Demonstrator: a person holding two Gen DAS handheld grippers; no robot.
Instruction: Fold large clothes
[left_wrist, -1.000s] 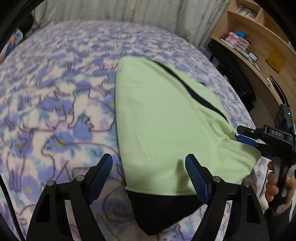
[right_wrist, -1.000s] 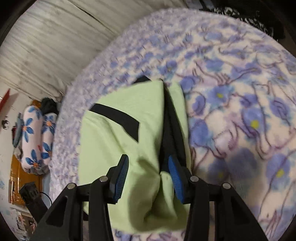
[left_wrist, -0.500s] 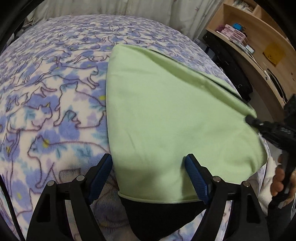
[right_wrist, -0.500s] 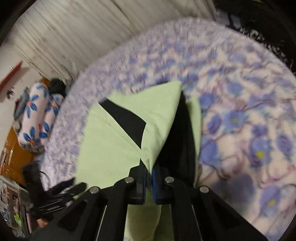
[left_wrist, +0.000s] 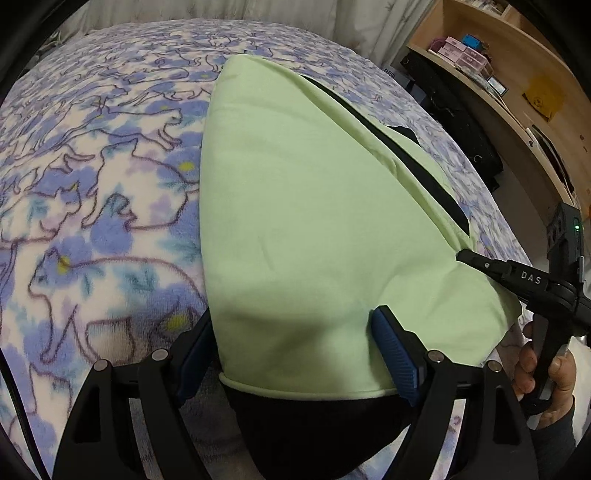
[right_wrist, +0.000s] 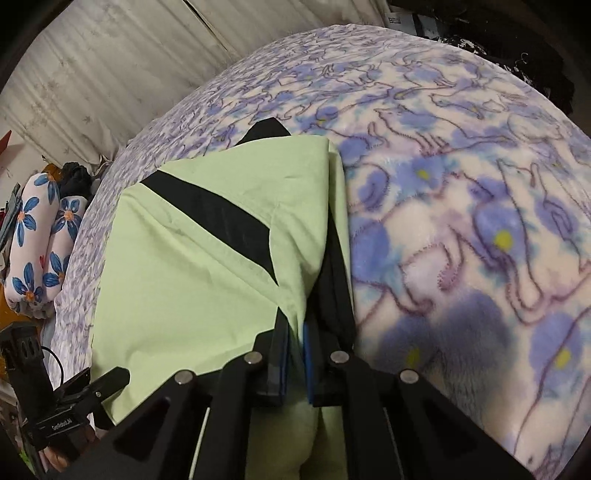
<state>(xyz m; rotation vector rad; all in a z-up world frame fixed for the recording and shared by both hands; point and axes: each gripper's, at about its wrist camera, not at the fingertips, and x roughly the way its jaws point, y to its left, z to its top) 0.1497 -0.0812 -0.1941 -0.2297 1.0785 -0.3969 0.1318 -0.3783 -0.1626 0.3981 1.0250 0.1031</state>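
A light green garment (left_wrist: 314, 221) with black trim lies folded lengthwise on the bed, its black hem (left_wrist: 314, 424) nearest the left wrist camera. My left gripper (left_wrist: 293, 319) is open wide and straddles the hem end, its left finger partly tucked under the cloth's edge. My right gripper (right_wrist: 295, 325) is shut on a pinched fold of the green garment (right_wrist: 177, 280) at its right edge, beside a black stripe (right_wrist: 218, 221). In the left wrist view the right gripper (left_wrist: 463, 255) bites the cloth's right corner, held by a hand (left_wrist: 546, 373). The left gripper (right_wrist: 114, 378) shows low left in the right wrist view.
A fleece blanket (left_wrist: 92, 166) with blue flowers and cat outlines covers the bed. Wooden shelves (left_wrist: 498, 74) with boxes and dark bags stand past the bed's right side. Flowered pillows (right_wrist: 37, 236) lie at the far end, and a pale curtain (right_wrist: 110, 55) hangs behind.
My right gripper's jaws went from open around the garment's edge to shut on a fold of it. My left gripper sank closer to the hem, and cloth now covers its left fingertip.
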